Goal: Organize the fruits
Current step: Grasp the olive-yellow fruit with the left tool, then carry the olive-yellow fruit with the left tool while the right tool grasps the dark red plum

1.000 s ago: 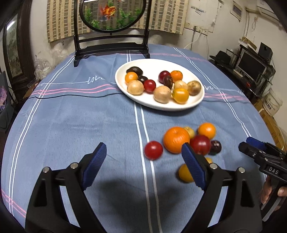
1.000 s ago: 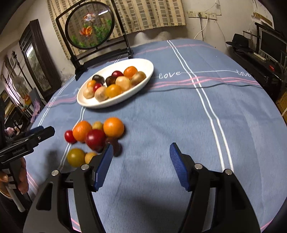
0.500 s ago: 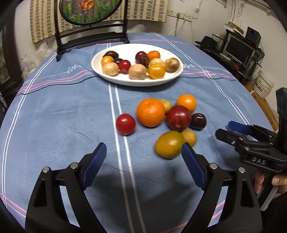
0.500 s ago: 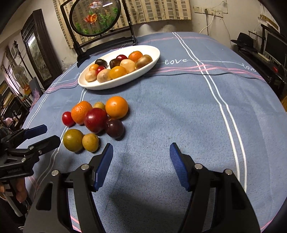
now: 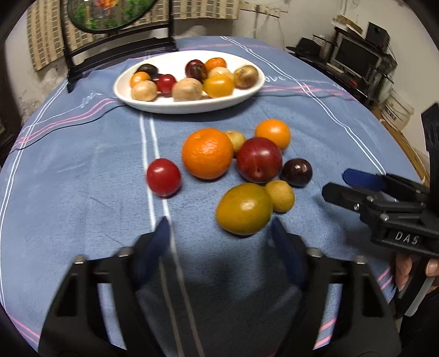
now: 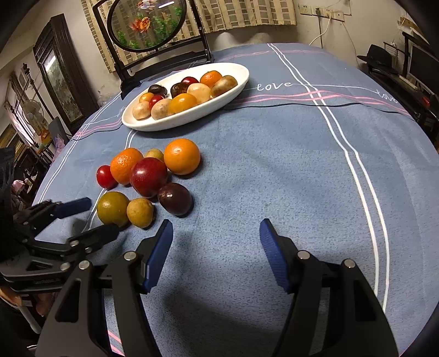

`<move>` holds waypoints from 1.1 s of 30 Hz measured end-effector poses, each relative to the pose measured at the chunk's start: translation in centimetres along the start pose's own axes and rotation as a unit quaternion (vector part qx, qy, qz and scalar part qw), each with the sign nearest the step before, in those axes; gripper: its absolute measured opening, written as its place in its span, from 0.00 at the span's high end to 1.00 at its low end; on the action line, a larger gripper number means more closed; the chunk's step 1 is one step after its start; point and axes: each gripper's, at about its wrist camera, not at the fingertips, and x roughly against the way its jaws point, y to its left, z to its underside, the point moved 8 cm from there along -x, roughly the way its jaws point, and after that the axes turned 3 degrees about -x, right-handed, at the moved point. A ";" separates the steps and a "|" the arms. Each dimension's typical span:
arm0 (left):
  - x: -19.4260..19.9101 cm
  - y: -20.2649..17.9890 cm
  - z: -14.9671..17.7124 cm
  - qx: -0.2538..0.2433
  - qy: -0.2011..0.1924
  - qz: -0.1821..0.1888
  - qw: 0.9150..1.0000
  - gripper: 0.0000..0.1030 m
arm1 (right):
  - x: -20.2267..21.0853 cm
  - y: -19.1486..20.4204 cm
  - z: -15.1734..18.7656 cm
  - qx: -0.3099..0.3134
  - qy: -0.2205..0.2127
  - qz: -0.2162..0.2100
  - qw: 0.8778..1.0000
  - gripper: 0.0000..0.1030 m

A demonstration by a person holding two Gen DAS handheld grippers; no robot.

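Left gripper [image 5: 219, 233], jaws open and empty, sits just near of the greenish-yellow fruit [image 5: 244, 208]; right gripper [image 6: 215, 247] open too, further right.

Checked curtain [image 6: 236, 13] hangs behind a dark-framed mirror [image 6: 59, 88].

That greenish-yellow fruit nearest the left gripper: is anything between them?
Nothing visible. The greenish-yellow fruit lies just ahead of the open left gripper, bare cloth between them; a small yellow fruit touches its right side.
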 end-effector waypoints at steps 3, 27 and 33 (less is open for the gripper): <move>-0.6 -0.4 -0.1 -0.016 0.001 -0.006 1.000 0.46 | 0.1 -0.2 0.0 -0.009 -0.001 -0.010 1.000 0.36; 0.3 2.7 0.6 0.018 -0.015 -0.020 1.000 0.62 | -1.0 1.8 -0.1 0.056 0.021 0.040 0.997 0.34; 0.3 2.9 0.7 0.018 -0.024 -0.014 0.999 0.61 | -2.1 3.0 -0.8 0.107 0.032 0.067 0.992 0.46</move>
